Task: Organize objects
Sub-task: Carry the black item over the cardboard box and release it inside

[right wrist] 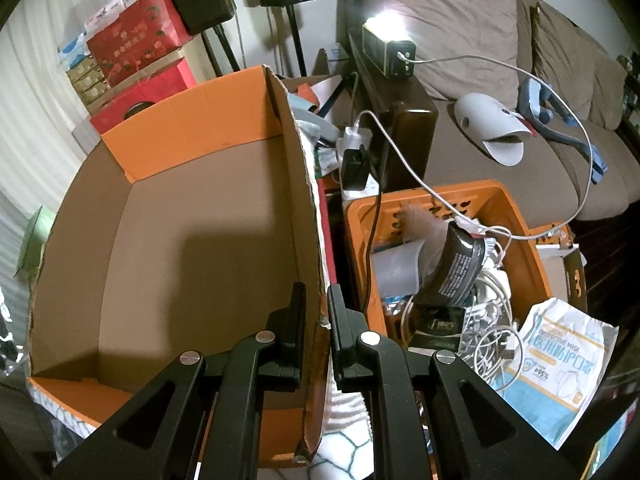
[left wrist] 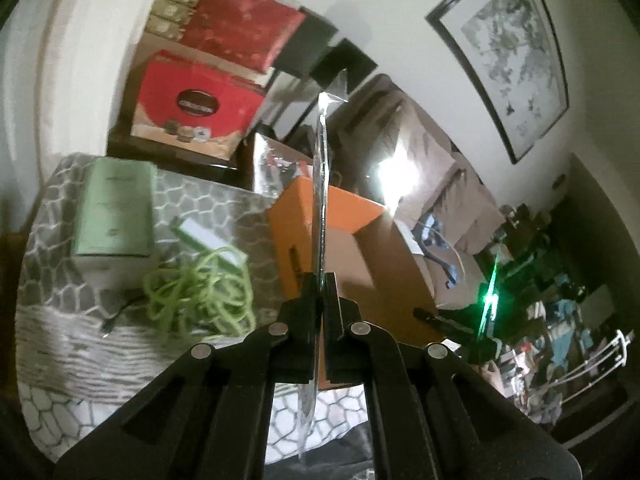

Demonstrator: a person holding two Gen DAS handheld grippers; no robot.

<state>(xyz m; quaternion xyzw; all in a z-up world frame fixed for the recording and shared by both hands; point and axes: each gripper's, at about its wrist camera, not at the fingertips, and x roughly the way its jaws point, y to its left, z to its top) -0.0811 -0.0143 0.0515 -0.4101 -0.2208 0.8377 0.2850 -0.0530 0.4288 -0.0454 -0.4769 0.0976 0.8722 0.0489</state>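
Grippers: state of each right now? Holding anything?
Left gripper: shut on a thin clear plastic packet, seen edge-on.
Right gripper: shut on the side wall of the cardboard box.

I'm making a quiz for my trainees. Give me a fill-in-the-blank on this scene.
1. The right gripper is shut on the wall of the ____ box.
2. The left gripper pinches a thin clear ____.
3. The tangled cable on the blanket is ____.

Missing: cardboard; plastic bag; green
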